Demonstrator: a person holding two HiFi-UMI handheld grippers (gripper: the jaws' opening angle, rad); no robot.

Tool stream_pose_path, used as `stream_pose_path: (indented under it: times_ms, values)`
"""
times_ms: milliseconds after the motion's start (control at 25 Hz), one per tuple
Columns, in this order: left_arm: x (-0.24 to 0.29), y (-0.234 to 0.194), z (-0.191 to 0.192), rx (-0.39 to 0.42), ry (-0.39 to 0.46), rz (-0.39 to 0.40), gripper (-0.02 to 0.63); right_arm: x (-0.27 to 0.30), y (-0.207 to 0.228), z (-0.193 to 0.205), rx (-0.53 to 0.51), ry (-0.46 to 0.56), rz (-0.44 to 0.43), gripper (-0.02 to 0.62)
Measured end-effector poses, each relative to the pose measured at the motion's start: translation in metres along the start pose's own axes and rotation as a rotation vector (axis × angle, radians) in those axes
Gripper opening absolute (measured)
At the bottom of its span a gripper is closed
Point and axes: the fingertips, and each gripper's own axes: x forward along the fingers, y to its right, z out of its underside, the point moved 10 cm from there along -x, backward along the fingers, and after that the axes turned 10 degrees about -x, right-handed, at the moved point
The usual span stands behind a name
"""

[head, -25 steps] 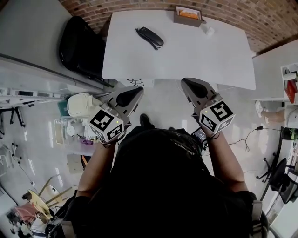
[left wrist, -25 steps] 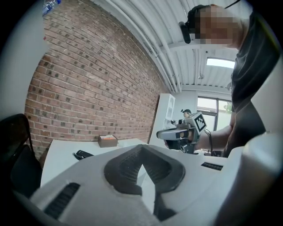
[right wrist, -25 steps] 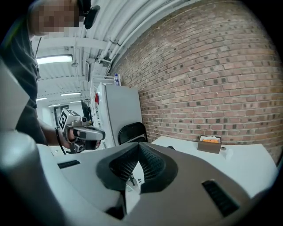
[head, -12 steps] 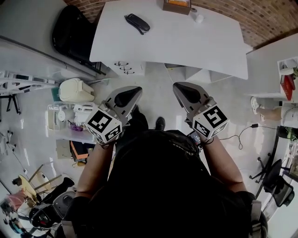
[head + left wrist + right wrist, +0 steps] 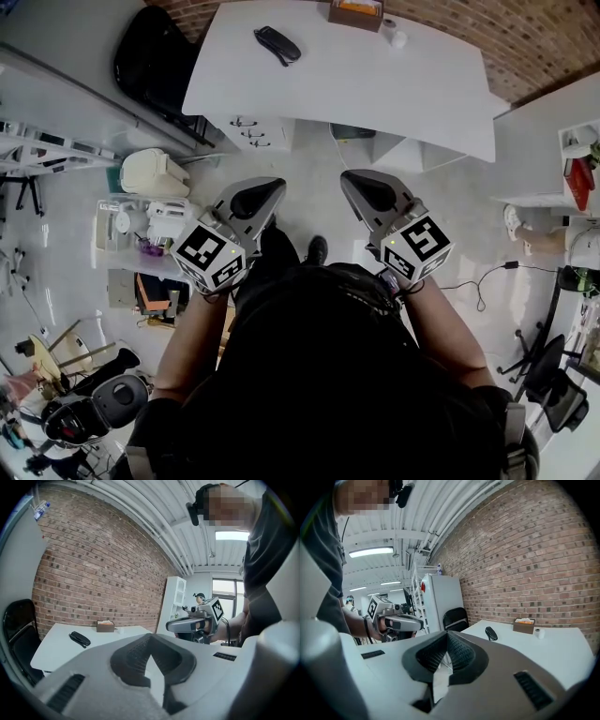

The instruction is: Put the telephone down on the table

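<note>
Dark-clad torso and bare forearms of the person fill the lower half of the head view. Each forearm ends at a white marker cube (image 5: 214, 255) printed with black-and-white square patterns. These patterns are the only print that can be made out, and they form no words.

The left grey two-jaw gripper (image 5: 267, 190) sits left of centre, and the right grey two-jaw gripper (image 5: 359, 185) sits right of centre. Both are over pale floor, well apart from the tabletop. In each gripper view the ribbed black pads (image 5: 133, 656) meet at their far tips with nothing between them. Both sets of jaws are therefore closed and empty. The hands themselves are hidden beneath the cubes.

The white rectangular table (image 5: 375, 84) spans the upper centre of the frame. The black elongated telephone handset (image 5: 277, 45) lies flat near the table's upper-left corner. It rests on the surface, apart from everything else, with a thin dark cord or loop at one end. Its keys and any lettering are too small to tell.

The brown open cardboard box with orange contents (image 5: 355, 11) stands at the table's far edge and is cut off by the top of the frame. A small white cylinder (image 5: 398, 37) stands just beside it. The black padded chair (image 5: 155, 66) occupies the upper left, and the red brick wall (image 5: 544, 37) closes the scene.
</note>
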Motion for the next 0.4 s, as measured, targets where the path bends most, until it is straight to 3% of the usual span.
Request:
stream_pose_path:
  times_ms: [400]
  values:
    - [-0.006,0.013,0.013,-0.012,0.007,-0.029,0.008,-0.01,0.002,0.005,0.034,0.017,-0.025,0.015]
